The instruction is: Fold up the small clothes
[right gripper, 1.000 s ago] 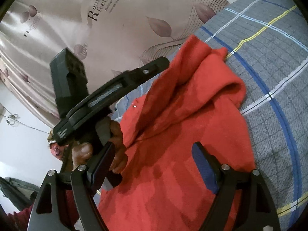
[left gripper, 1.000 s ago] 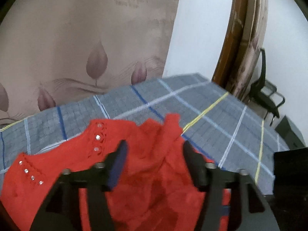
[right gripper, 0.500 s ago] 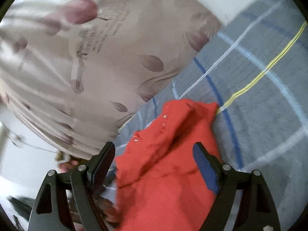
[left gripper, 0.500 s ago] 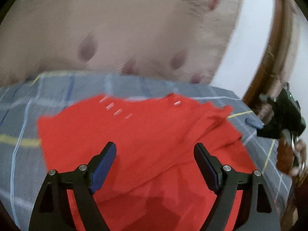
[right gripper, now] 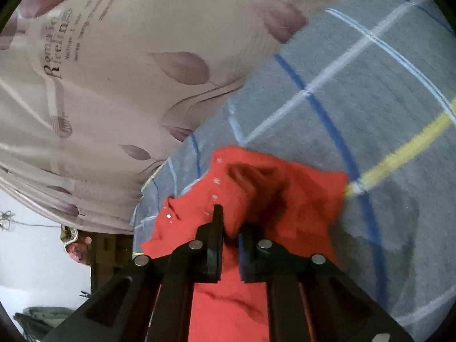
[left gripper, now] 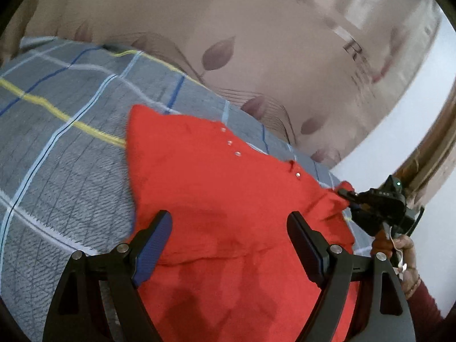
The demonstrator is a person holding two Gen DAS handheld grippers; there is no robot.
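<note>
Two grippers, one red garment point(left gripper: 228, 199) edge

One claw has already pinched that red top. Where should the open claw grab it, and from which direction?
A judgement: the free corner of the red top at its far left, where the edge lies flat on the checked blanket. The open left gripper could come in from the left, sliding one finger under that edge. The right gripper is shut on a fold at the opposite side, so the two grips could spread the cloth.

grey checked bedspread point(left gripper: 65, 171) – blue, white, yellow lines. behind it beige curtain point(left gripper: 256, 42) with leaf print and some lettering – white wall point(left gripper: 421, 119) off to side.
</note>
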